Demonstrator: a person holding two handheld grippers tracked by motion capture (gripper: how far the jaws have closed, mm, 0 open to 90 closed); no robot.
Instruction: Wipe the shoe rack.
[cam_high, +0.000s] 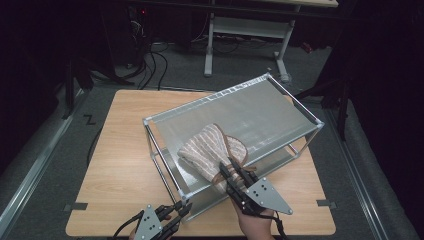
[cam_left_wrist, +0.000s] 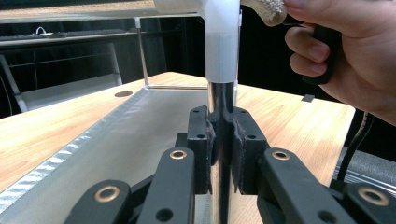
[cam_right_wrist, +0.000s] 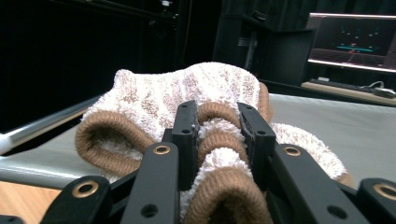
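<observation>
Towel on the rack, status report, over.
Left gripper clamped on rack post. Right gripper gripping folded towel on top shelf. Nothing blocking.

Fluffy terry-cloth towel (cam_high: 210, 150) with brown ribbed edging, glossy chrome rack post (cam_left_wrist: 223, 140), matt grey shelf (cam_high: 250, 112), wood-grain table (cam_high: 120, 165)

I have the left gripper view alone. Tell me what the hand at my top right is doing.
Observer: It carries the right hand-held gripper, shut on a folded striped towel.
Operator: Say where that towel lies.
Observer: On the grey top shelf of the rack, hanging over its near edge.
Operator: Report which post my left hand-held gripper clamps.
Observer: The post at the rack's near left corner, on the wooden table.
</observation>
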